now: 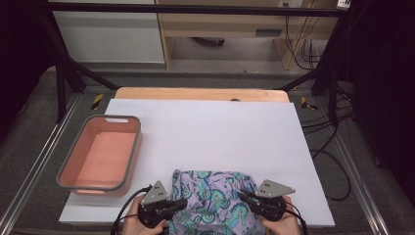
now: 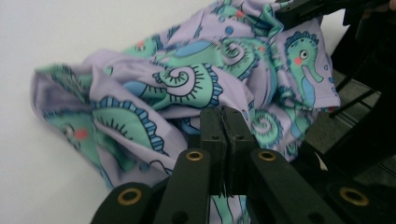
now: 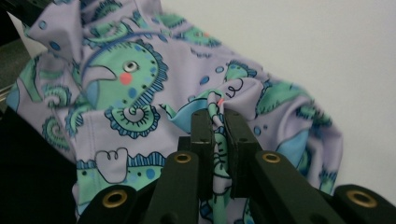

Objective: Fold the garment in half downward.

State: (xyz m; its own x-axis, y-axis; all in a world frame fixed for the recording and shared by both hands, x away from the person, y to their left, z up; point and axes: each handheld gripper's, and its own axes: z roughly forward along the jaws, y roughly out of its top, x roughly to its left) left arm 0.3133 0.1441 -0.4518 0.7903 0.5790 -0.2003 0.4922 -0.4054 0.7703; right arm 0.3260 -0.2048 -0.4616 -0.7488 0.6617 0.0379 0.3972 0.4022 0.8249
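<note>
A lilac cloth (image 1: 214, 198) printed with green and blue seahorses lies bunched at the near edge of the white table cover (image 1: 210, 132). My left gripper (image 1: 180, 203) is at its left side, jaws pressed together on a thin fold of the cloth (image 2: 187, 79), which shows under the pads in the left gripper view (image 2: 225, 115). At the cloth's right side my right gripper (image 1: 246, 196) is shut on a raised fold (image 3: 218, 116); printed fabric (image 3: 126, 84) runs down between its two pads. A hand holds each gripper at the frame's bottom.
A pink bin with a grey rim (image 1: 122, 119) stands hollow on the left of the table. Wooden table edge (image 1: 200, 93) at the back. Cables (image 1: 328, 122) lie on the floor to the right. Black frame posts (image 1: 61, 83) stand behind.
</note>
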